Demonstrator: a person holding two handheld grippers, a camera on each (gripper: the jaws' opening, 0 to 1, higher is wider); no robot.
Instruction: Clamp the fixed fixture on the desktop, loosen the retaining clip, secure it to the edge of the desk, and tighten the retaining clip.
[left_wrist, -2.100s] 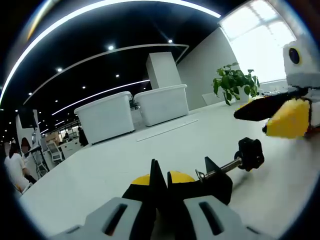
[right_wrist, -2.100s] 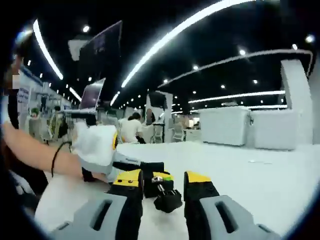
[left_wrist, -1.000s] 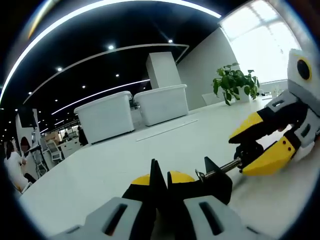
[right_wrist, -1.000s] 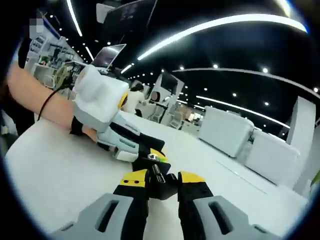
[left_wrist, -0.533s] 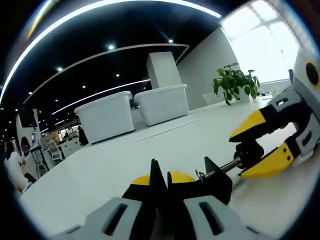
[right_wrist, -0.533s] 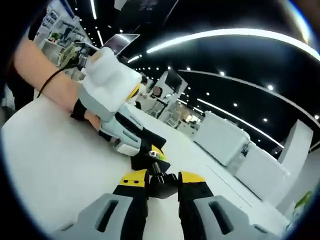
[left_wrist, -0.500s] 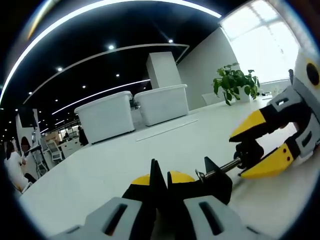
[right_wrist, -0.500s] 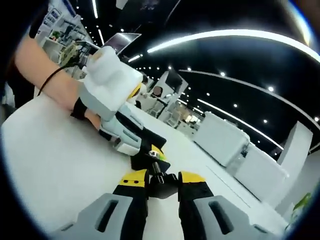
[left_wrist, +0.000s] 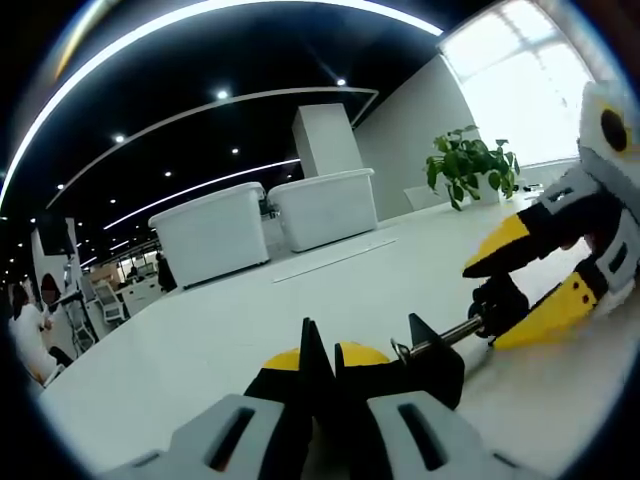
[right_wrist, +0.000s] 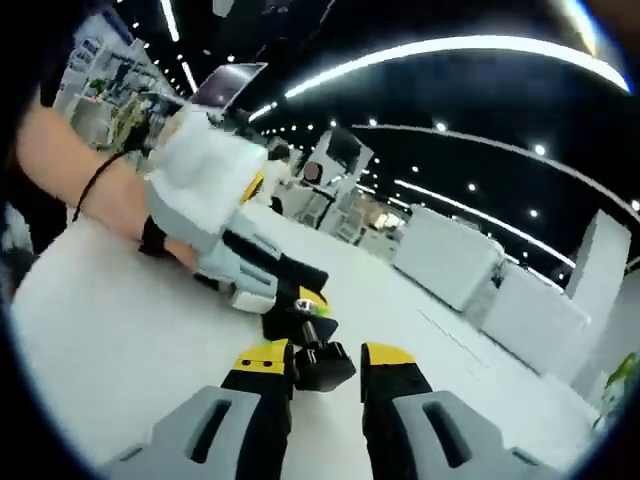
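now clamp knob (right_wrist: 322, 365) between right tongs (right_wrist: 327, 368)

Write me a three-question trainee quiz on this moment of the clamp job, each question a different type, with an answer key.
1. True or false: the left gripper is shut on the black clamp fixture.
2. Multiple choice: what sits between the right gripper's yellow-tipped jaws? A) a green plant B) the black screw knob C) a white bin
3. Fill in: in the left gripper view, the threaded screw runs from the fixture out to the ____ at its end.

Key: 1 true. 2 B. 3 knob. The fixture rests on the white desktop; whether the right jaws are squeezing the knob or only bracketing it cannot be told.
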